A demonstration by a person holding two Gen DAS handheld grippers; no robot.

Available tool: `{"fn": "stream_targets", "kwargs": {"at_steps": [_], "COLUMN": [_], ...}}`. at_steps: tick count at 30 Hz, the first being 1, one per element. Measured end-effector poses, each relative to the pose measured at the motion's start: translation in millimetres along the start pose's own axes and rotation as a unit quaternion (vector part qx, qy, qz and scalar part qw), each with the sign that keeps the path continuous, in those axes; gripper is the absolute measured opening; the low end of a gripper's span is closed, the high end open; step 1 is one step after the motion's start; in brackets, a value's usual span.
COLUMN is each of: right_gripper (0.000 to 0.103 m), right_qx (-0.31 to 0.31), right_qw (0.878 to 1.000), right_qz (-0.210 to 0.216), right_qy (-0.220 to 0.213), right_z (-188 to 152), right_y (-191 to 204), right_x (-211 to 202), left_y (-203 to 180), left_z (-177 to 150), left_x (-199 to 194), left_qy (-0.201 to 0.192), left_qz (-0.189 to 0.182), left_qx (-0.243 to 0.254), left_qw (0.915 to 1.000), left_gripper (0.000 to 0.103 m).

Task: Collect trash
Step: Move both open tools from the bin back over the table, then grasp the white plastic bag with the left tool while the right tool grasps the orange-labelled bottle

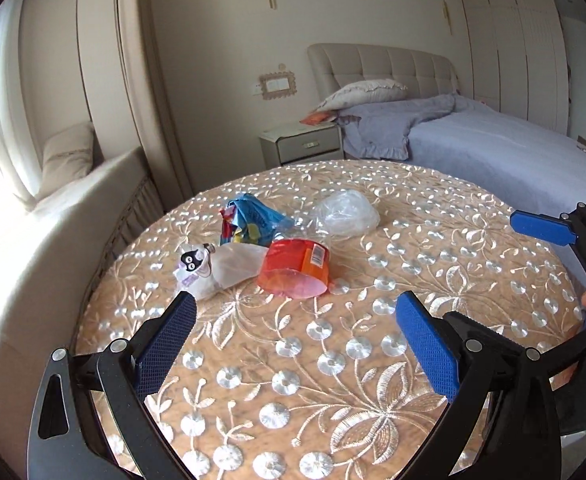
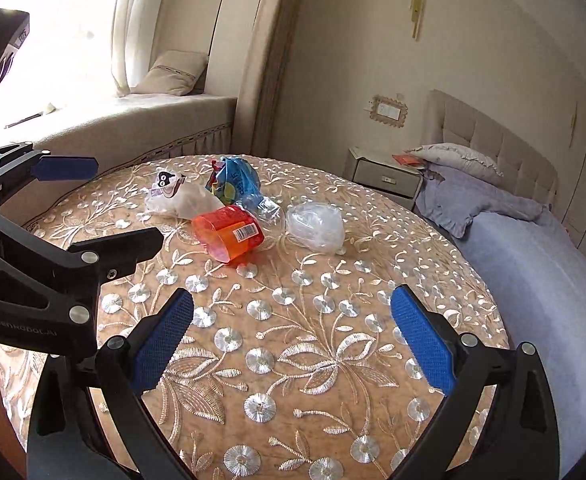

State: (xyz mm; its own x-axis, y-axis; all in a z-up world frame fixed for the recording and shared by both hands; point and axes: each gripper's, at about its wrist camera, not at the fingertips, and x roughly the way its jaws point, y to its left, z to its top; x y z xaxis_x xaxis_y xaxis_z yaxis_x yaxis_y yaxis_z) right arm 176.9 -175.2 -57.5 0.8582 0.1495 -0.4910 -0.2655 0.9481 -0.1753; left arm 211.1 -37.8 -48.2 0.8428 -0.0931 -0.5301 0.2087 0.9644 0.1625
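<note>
Trash lies in a cluster on the round embroidered table (image 1: 333,360) (image 2: 293,340): an orange plastic cup (image 1: 295,268) (image 2: 229,236) on its side, a white wrapper with a cartoon face (image 1: 209,270) (image 2: 177,196), a blue snack bag (image 1: 249,222) (image 2: 235,184), and a crumpled clear plastic bag (image 1: 345,214) (image 2: 315,224). My left gripper (image 1: 297,340) is open and empty, short of the cup. My right gripper (image 2: 293,336) is open and empty, nearer the table's front. Each gripper shows in the other's view: the right one (image 1: 549,232), the left one (image 2: 93,208).
A bed (image 1: 473,144) (image 2: 533,248) with blue covers stands right of the table. A nightstand (image 1: 301,144) (image 2: 385,176) sits behind. A window seat (image 1: 53,208) (image 2: 133,120) with a cushion runs along the left.
</note>
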Motion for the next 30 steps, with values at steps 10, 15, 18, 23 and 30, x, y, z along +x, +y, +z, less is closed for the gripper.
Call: {"fn": "stream_targets", "kwargs": {"at_steps": [10,15,18,23,30], "right_gripper": [0.098,0.098,0.098,0.098,0.098], "right_qx": [-0.005,-0.004,-0.006,-0.010,-0.010], "right_qw": [1.000,0.999,0.999,0.997,0.993], "right_qz": [0.018,0.021,0.007,-0.009,-0.014], "right_qy": [0.017,0.035,0.051,0.081,0.115], "right_z": [22,27,31,34,39], "right_y": [23,30,34,40,48], "right_x": [51,74,89,116,149], "left_y": [44,56,61,82,97], "left_z": [-1,1,1,6,12], "left_x": [33,53,66,97,133], "left_qy": [0.017,0.026,0.031,0.053,0.078], "left_qz": [0.026,0.031,0.033,0.032,0.034], "left_qx": [-0.018,-0.018,-0.011,-0.013,-0.001], "left_qw": [0.9994,0.9990,0.9989,0.9980,0.9964], "left_gripper": [0.098,0.098,0.098,0.098,0.098]}}
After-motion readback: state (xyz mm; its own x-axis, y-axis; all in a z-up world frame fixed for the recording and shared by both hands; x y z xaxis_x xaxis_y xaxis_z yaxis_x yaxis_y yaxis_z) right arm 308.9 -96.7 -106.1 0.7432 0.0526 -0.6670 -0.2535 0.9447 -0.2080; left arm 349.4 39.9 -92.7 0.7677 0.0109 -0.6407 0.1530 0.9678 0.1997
